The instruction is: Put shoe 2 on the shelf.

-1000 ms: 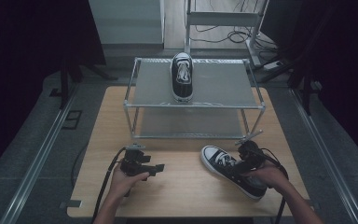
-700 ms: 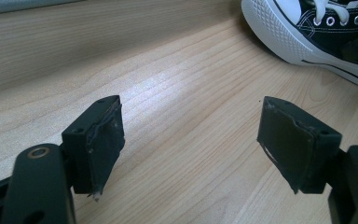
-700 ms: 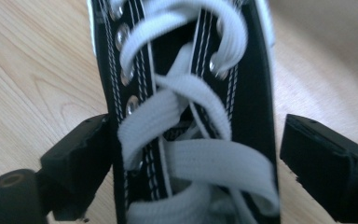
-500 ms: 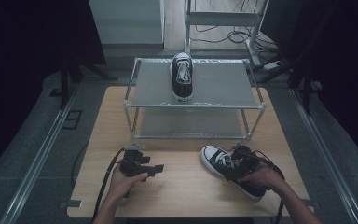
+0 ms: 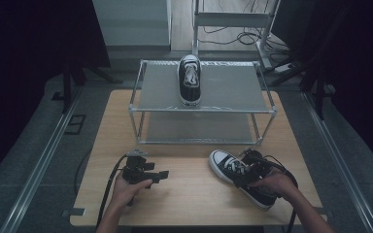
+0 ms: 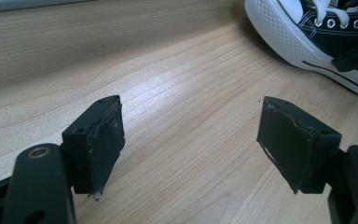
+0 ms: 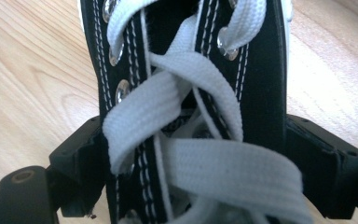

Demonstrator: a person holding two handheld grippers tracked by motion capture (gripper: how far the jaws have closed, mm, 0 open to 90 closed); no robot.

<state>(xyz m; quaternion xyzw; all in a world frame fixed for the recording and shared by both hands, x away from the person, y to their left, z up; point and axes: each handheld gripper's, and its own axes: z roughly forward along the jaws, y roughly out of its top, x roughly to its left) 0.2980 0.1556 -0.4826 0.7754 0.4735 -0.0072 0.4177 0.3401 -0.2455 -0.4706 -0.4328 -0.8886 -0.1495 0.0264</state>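
Observation:
A black sneaker (image 5: 229,167) with white laces and a white toe cap lies on the wooden table (image 5: 189,204) at the front right, toe pointing to the back left. My right gripper (image 5: 248,175) straddles its laced middle. In the right gripper view the jaws of the right gripper (image 7: 192,161) press on both sides of the sneaker (image 7: 191,93). My left gripper (image 5: 161,174) rests on the table at the front left, pointing right. Its jaws (image 6: 191,149) stand wide apart with bare wood between them, and the sneaker's toe (image 6: 303,28) lies farther off.
A two-level metal rack (image 5: 223,92) stands at the back of the table. A matching black sneaker (image 5: 190,80) sits on its top shelf, toe toward the back. The lower shelf (image 5: 199,127) is bare. Cables trail from both grippers toward the front edge.
My right gripper has shifted left and down onto the sneaker's laced middle. The left gripper and both sneakers have kept their places.

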